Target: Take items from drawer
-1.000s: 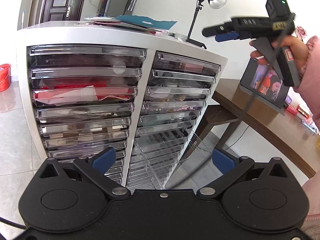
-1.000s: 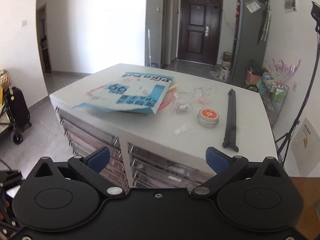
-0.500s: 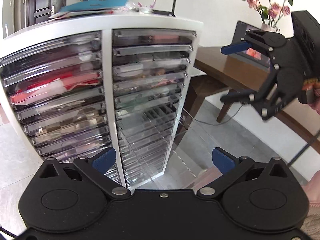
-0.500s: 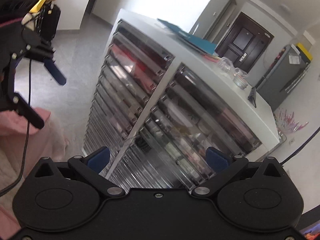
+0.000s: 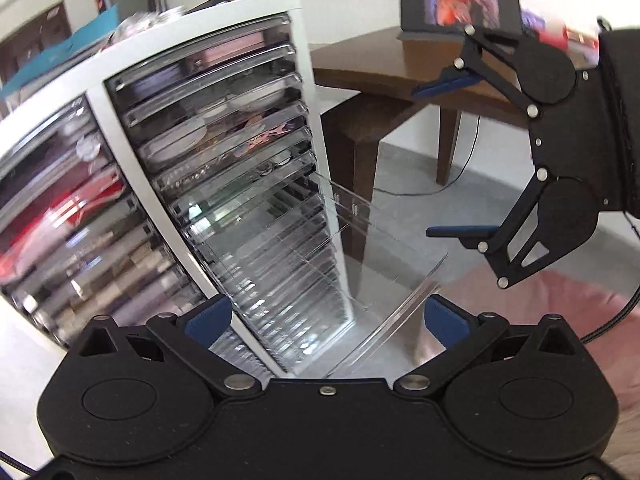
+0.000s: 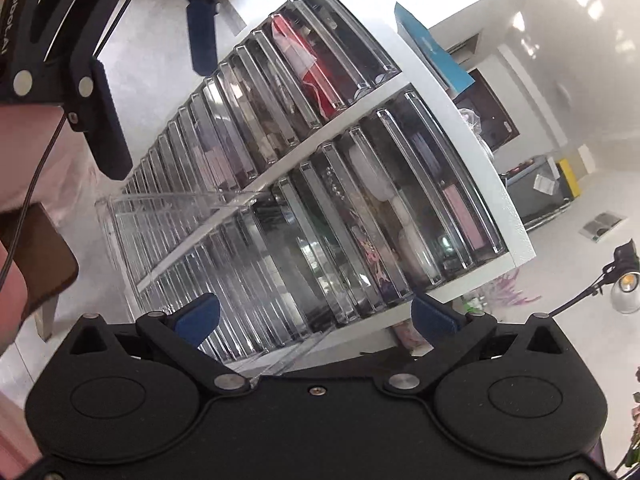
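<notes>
A white cabinet point(image 5: 132, 92) holds two columns of clear acrylic drawers. One clear drawer point(image 5: 360, 240) in the right column is pulled far out; it shows again in the right wrist view as the open drawer point(image 6: 172, 204), and I see nothing in it. My left gripper point(image 5: 326, 318) is open, low in front of the right column, with the drawer's front edge between its fingers but not touching them. My right gripper point(image 5: 434, 160) hangs open to the right of the drawer, apart from it. In the right wrist view the cabinet point(image 6: 452, 120) looks tilted, the left gripper point(image 6: 156, 88) is at upper left, and the right gripper point(image 6: 316, 316) is open.
A brown wooden table point(image 5: 400, 64) with a lit screen point(image 5: 460, 4) stands right of the cabinet. A blue packet point(image 6: 432, 48) lies on the cabinet top. Pink clothing point(image 5: 540, 312) is at lower right. A lamp on a stand point(image 6: 624, 280) is beyond the cabinet.
Both grippers have come down from cabinet-top height and closer to the drawer fronts. The right gripper has swung to face the drawers, and its view is now rolled sideways.
</notes>
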Available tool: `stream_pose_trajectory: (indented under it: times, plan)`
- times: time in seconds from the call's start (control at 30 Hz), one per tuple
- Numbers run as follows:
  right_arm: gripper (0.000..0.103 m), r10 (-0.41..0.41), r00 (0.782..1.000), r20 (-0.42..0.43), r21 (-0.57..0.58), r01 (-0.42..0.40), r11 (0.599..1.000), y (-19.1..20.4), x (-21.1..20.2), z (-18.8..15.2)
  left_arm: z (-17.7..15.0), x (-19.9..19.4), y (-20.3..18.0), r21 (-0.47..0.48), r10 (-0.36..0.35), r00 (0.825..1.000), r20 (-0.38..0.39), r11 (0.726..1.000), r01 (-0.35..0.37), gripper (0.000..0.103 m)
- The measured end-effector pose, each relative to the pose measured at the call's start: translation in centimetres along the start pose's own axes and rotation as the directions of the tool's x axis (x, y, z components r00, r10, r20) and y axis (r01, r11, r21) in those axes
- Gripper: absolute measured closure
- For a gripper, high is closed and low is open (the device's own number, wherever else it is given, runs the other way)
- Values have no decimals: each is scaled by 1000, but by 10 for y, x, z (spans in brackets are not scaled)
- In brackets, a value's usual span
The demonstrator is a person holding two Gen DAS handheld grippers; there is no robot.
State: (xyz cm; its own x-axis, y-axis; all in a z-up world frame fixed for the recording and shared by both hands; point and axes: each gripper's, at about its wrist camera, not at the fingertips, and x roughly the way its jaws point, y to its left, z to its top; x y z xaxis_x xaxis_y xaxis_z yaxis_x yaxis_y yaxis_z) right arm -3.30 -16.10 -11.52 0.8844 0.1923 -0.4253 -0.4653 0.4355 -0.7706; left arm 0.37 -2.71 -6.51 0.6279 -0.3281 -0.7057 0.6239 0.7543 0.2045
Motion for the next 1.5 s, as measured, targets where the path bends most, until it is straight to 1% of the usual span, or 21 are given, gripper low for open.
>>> stream_pose_trajectory:
  times: [0.1,0.17,0.23,0.33,0.43,0.53,0.6,0.77,0.87,0.93,1.03,1.1,1.17,1.27,1.3,1.37,1.4,1.47,1.5]
  plan:
    - [0,-67,998,13,-48,67,997,21,-1,-3,0,8,-15,65,11,1000,-9,998,-10,0]
    - [0,-87,996,9,-75,87,993,33,-2,-5,1,14,-23,89,8,1000,-7,996,-7,0]
    - [0,-100,995,9,-98,101,990,44,-3,-8,1,22,-33,121,46,999,-2,992,-45,0]
    - [0,-128,992,10,-138,129,982,62,-3,-20,-10,32,-48,173,117,993,2,978,-116,0]
    - [0,-134,991,2,-195,132,972,80,-1,-33,-27,43,-65,273,154,988,-3,951,-148,0]
    - [0,-111,994,-19,-201,105,974,91,4,-40,-42,50,-80,369,200,980,8,910,-189,0]
    - [0,-94,995,-40,-185,86,979,94,6,-42,-50,51,-87,407,214,976,29,890,-207,0]
    - [1,-14,997,-78,-92,7,996,98,13,-46,-58,62,-90,432,271,960,73,859,-275,0]
    - [2,21,995,-96,-74,-28,997,99,21,-49,-64,71,-92,457,301,950,79,836,-303,0]
    - [4,15,994,-104,-79,-23,997,99,28,-51,-69,79,-95,489,321,944,77,813,-317,0]
    - [9,14,993,-115,-80,-23,997,98,38,-53,-74,89,-98,537,357,928,101,766,-353,0]
    - [10,14,993,-118,-80,-24,996,98,44,-54,-79,93,-100,557,376,920,109,744,-370,0]
    - [11,-8,993,-120,-95,-3,995,101,48,-54,-84,96,-100,568,391,914,112,729,-382,0]
    - [11,-71,990,-126,-133,54,990,108,49,-57,-90,98,-99,572,411,906,105,720,-393,0]
    - [11,-90,988,-126,-152,71,986,111,49,-59,-92,99,-99,572,412,906,101,721,-392,0]
    - [11,-105,987,-122,-210,78,975,118,48,-63,-95,99,-98,571,409,908,94,725,-386,6]
    - [12,-104,987,-120,-241,73,968,122,48,-66,-97,99,-98,572,408,909,88,726,-382,12]
    - [18,-114,986,-123,-293,74,953,130,49,-72,-102,102,-98,578,415,906,86,720,-385,16]
    - [19,-117,985,-126,-303,74,950,132,50,-74,-104,102,-98,583,420,904,87,714,-388,18]
